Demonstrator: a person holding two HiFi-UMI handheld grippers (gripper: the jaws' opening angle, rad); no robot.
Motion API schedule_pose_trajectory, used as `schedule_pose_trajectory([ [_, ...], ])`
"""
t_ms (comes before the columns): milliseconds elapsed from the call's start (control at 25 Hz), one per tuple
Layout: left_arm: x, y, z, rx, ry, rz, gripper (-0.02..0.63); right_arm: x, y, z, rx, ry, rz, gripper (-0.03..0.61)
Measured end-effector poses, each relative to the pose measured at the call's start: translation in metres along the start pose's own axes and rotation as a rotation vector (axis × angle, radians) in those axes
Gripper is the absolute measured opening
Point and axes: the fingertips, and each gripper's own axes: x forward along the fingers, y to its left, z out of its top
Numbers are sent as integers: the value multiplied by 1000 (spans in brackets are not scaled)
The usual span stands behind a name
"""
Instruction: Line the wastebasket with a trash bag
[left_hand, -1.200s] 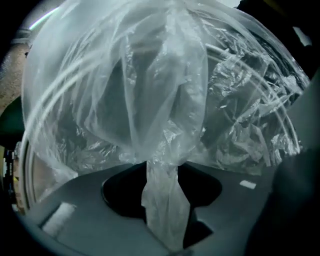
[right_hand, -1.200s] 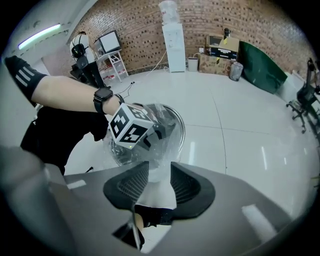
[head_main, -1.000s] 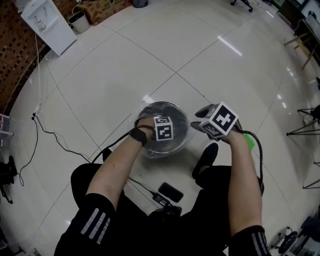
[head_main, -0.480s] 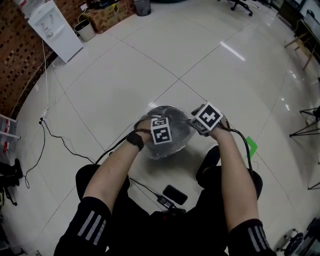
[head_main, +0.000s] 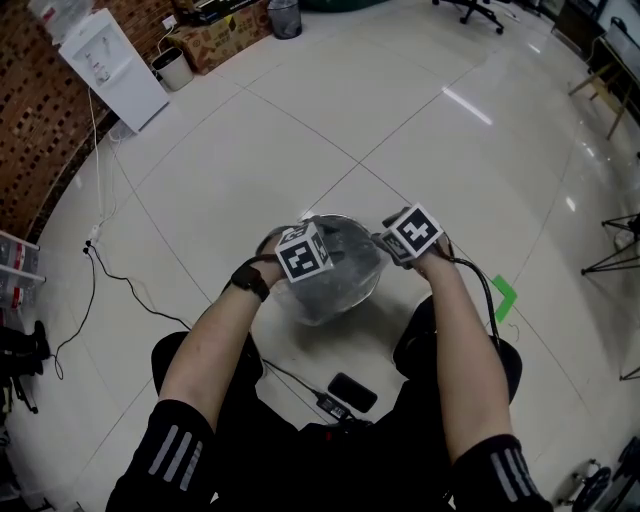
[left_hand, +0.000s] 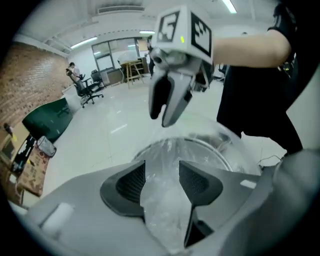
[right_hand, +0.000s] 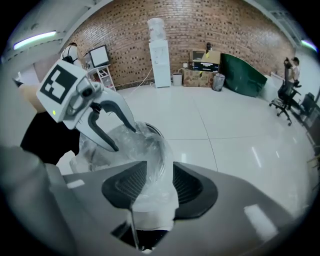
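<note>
A round metal wastebasket (head_main: 322, 304) stands on the floor between the person's feet, with a clear trash bag (head_main: 347, 268) loose inside it. My left gripper (head_main: 312, 238) hangs over the near-left of the rim. Its jaws are closing on a bunched strip of bag film (left_hand: 162, 200) that stretches up from the basket's rim (left_hand: 220, 150). My right gripper (head_main: 388, 243) is at the right rim, shut on a fold of the bag (right_hand: 157, 187). Each gripper shows in the other's view: the right gripper (left_hand: 162, 117) and the left gripper (right_hand: 122, 139) both hang over the basket's mouth (right_hand: 155, 132).
A black phone (head_main: 348, 391) and a cable (head_main: 130, 290) lie on the tiled floor near the person's legs. A green marker (head_main: 503, 297) is stuck to the floor at the right. A white water dispenser (head_main: 110, 62) and a small bin (head_main: 173, 66) stand far left by the brick wall.
My left gripper has risen out of the basket and tilted, drawing bag film up with it. My right gripper has shifted left and down to the basket's right rim.
</note>
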Motion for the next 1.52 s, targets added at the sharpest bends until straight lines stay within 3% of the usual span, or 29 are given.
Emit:
schedule_pose_trajectory([
  [120,-30,47,-6,-93,-28,136,196,5,-12,-7,46,-5,-42,169],
  [200,-41,72,-37,-121,62,196,196,10,-19,-11,70,-7,-61,161],
  [320,-34,71,-93,-193,197,120,198,24,-21,-14,85,-19,-50,110],
  [400,-23,56,-110,-273,196,16,192,30,-21,-15,91,-19,-42,86],
  [480,-18,52,-117,-290,191,-7,107,34,-25,-16,101,-21,-52,35],
  [560,-19,62,-119,-280,183,39,-6,35,-31,-16,123,-33,-72,8],
  [640,-22,75,-118,-310,142,76,-6,35,-38,-14,149,-60,-94,8],
  [840,-32,115,-128,-483,30,190,-6,33,-62,-4,199,-157,-161,6],
  [1000,-20,124,-146,-574,14,223,-6,48,-67,-8,194,-158,-190,6],
  [1160,7,113,-161,-582,58,203,-6,73,-65,-28,175,-85,-200,6],
  [1280,27,100,-172,-646,64,122,5,92,-59,-45,206,-38,-142,8],
  [1400,37,81,-185,-737,62,28,52,103,-52,-62,288,-16,-81,8],
  [1480,35,78,-191,-755,57,27,91,102,-52,-63,313,-40,-69,17],
  [1520,32,80,-192,-757,47,38,117,98,-54,-61,312,-53,-79,53],
])
